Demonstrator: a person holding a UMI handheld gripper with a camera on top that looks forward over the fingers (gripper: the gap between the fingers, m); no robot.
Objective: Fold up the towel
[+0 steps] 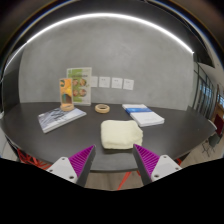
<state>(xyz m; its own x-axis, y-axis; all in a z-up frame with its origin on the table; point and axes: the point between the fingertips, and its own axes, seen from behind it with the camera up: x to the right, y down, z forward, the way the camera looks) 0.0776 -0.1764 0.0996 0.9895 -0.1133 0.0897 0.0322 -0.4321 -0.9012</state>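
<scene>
A pale yellow towel (120, 134) lies folded into a thick square on the dark table (170, 135), just ahead of my fingers and a little beyond them. My gripper (114, 160) is open, its two purple pads (83, 157) spread wide, with nothing between them. The fingertips hover near the table's front edge, short of the towel.
A roll of tape (102, 107) stands further back. A box with a picture (77, 84) and an orange-topped jar (67, 101) stand at the back left. A stack of papers (60, 118) lies left; a book (145, 115) lies right. A grey wall rises behind.
</scene>
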